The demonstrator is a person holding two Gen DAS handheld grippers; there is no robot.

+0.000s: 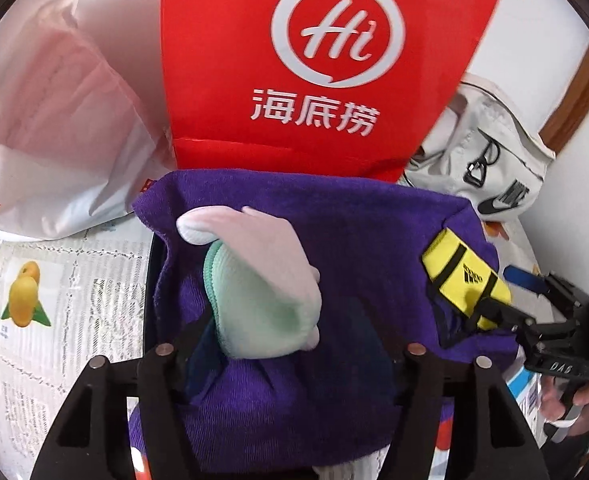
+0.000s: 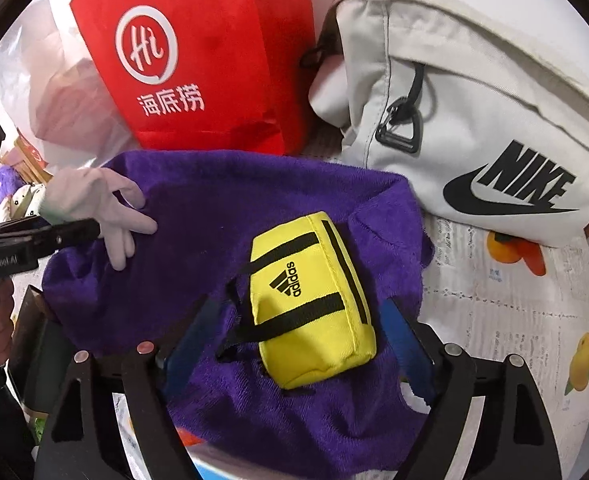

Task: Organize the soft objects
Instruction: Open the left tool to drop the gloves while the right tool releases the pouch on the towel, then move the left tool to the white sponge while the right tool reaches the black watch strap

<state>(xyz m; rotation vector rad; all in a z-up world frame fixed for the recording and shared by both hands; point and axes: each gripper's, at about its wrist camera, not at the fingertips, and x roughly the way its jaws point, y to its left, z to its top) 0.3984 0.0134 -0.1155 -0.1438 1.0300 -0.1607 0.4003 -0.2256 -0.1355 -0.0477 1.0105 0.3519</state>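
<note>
So far the sorting looks partly done, to judge by what lies heaped together. In the left wrist view, a pale pink and mint glove [image 1: 262, 280] rests on a purple towel [image 1: 334, 240], which is draped over a dark container whose inside is hidden; the left gripper [image 1: 290, 344] stands spread, its fingers on either side of the glove's lower end with no clear pinch on it. Behind are a red paper bag [image 1: 314, 60] and a clear plastic bag [image 1: 54, 120], untouched. In the right wrist view, a small yellow pouch [image 2: 314, 300] lies on the same towel, between the parted fingers of the right gripper [image 2: 294, 352], whose blue pads [image 2: 404, 334] stand apart from its sides, so it seems let go rather than held. A white sling bag [image 2: 474, 100] sits beyond on the printed tablecloth [image 2: 514, 300]. Whether anything remains to be gathered I cannot tell.
</note>
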